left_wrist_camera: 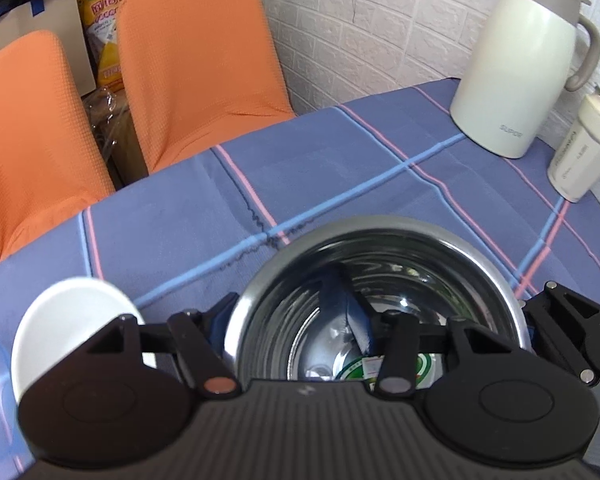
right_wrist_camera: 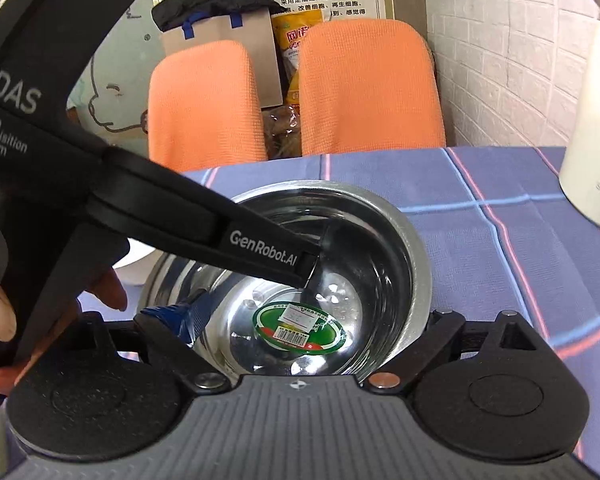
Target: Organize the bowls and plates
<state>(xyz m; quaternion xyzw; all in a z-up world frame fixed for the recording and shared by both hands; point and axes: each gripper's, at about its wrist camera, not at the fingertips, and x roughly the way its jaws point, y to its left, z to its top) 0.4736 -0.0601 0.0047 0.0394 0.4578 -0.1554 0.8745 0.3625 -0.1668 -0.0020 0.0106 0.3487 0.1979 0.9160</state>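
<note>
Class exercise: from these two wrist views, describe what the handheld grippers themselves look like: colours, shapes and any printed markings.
Both are matte black plastic with ribbed grey bodies, round side discs and silver and copper-coloured pivot pins. The left gripper, seen from the right gripper's camera, has a curved black handle printed "DAS Data Acquisition System" and "GenRobot.AI" in white. The fingers have blue ridged pads.

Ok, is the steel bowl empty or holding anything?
Empty: the steel bowl sits upright, its inside bare except a green sticker on the bottom.

"GenRobot.AI" and "DAS" on left gripper (right_wrist_camera: 316, 256); "SUPOR" on jug (left_wrist_camera: 516, 60)
</note>
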